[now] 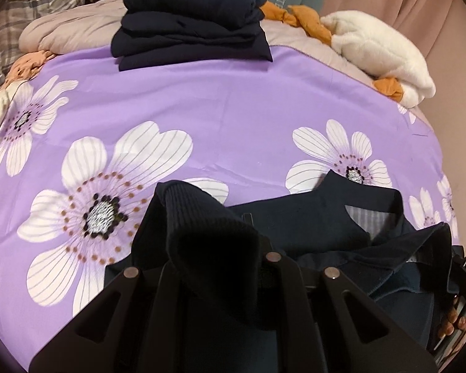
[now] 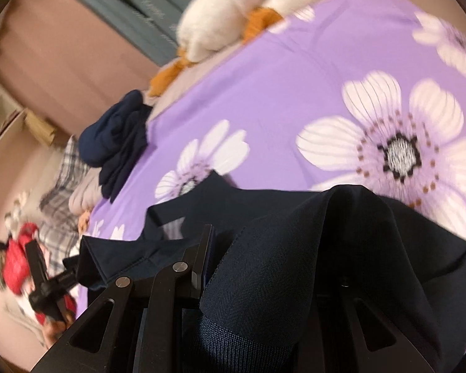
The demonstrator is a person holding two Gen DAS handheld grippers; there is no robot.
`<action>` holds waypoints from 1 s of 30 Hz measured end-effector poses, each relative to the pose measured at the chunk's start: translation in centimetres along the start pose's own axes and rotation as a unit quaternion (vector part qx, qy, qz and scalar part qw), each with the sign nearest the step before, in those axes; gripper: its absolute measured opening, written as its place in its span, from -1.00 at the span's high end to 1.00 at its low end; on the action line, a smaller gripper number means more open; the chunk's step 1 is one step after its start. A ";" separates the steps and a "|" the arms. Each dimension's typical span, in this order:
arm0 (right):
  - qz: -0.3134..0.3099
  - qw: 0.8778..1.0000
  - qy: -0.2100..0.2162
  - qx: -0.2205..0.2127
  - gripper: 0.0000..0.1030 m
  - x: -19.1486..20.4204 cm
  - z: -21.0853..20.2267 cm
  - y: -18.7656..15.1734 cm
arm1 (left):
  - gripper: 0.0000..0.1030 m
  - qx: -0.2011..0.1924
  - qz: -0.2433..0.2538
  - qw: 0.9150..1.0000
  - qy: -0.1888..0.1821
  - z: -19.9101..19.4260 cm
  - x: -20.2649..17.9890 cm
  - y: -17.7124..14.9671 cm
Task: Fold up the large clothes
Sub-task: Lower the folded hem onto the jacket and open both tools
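So your left gripper (image 1: 220,267) and right gripper (image 2: 264,267) each pinch the navy garment (image 1: 295,217), unfolded at six o'clock on the bedspread (image 1: 233,108); a folded stack (image 1: 189,21) waits at twelve.

home bedroom | floral bedsheet (image 1: 233,118), plaid pillow (image 1: 40,3), plush toy (image 1: 382,52), curtain (image 1: 419,0)
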State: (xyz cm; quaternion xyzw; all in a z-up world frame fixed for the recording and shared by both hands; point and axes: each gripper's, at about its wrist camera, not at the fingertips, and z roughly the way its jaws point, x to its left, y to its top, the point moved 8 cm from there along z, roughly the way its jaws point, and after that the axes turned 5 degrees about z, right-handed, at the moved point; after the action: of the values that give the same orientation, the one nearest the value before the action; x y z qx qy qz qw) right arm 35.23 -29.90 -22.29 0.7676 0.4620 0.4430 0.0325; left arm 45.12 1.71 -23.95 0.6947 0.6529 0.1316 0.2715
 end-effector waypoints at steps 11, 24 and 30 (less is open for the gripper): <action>0.074 0.997 0.003 0.036 0.51 -2.5 1.3 0.3 | 0.67 0.047 -0.001 0.999 0.012 4.0 0.0 0.3; 0.177 0.981 0.072 0.039 -0.09 -2.8 0.8 1.9 | -0.55 0.000 -0.061 0.997 -0.036 2.6 0.2 3.4; 0.257 0.958 0.123 -0.019 -0.37 -4.1 -1.0 4.4 | -0.56 -0.026 -0.109 0.993 -0.037 1.1 3.1 5.1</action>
State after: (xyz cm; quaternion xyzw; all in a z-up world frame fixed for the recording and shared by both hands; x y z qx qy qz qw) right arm 36.78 -35.79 -22.30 0.7991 0.2412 0.5363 -0.1252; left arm 50.30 4.47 -22.57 0.6163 0.7109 0.0922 0.3260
